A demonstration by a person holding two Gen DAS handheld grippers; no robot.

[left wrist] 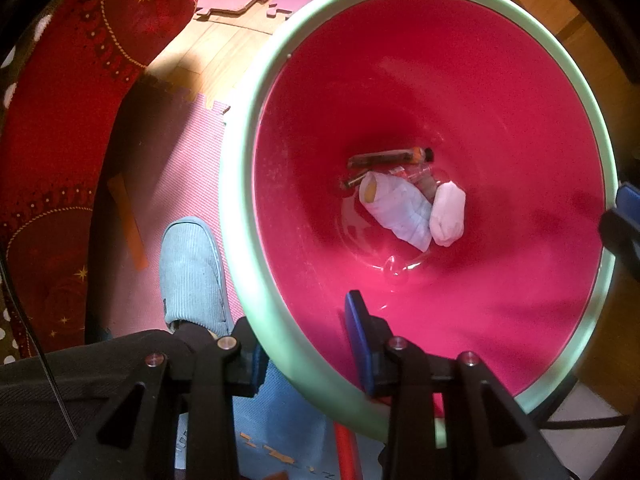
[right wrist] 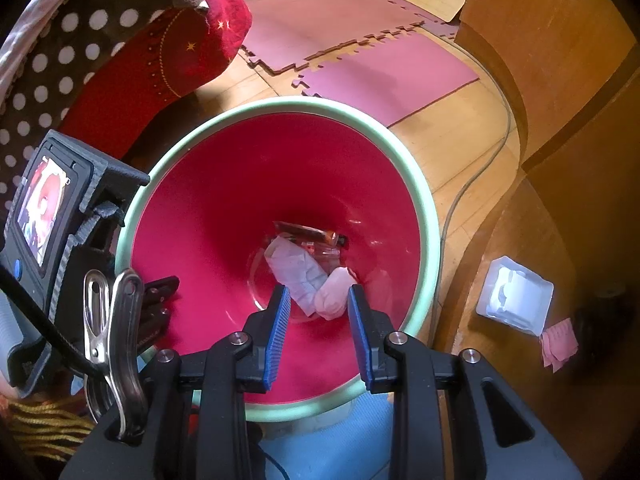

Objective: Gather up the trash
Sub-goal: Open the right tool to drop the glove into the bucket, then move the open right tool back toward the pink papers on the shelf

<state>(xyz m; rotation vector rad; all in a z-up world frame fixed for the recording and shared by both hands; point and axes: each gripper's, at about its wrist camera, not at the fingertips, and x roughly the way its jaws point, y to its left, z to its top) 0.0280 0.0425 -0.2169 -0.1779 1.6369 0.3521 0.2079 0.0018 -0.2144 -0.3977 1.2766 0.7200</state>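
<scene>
While the bin hangs from one tool and the other waits above it, the scene reads like this:

Bin: a round plastic bucket with a deep pink inside and a pale green rim [left wrist: 240, 184], directly below both tools.

Left tool: the left gripper [left wrist: 308, 344] points straight down, its blue-padded jaws narrowed onto the near edge of the green rim, one pad inside the wall and one outside. Reason, as I judge it: the pinch steadies the bin so trash falls into it.

Right tool: the right gripper [right wrist: 318, 330] tilts steeply down over the bin mouth, jaws parted at a middling gap with nothing between the pads. My reading is that it has let a piece go.

Trash already in: a crumpled white tissue wad [right wrist: 334, 294], a pale folded paper wrapper [right wrist: 298, 272] and a dark brown foil wrapper [left wrist: 388, 158] lie on the bin floor, far beneath the right fingertips.

Trash left: a clear plastic blister tray [right wrist: 514, 294] and a pink paper scrap [right wrist: 560, 344] sit off to the right tool's right side, outside the bin.

Person: a foot in a grey slipper [left wrist: 192, 276] stands left of the left tool.
</scene>
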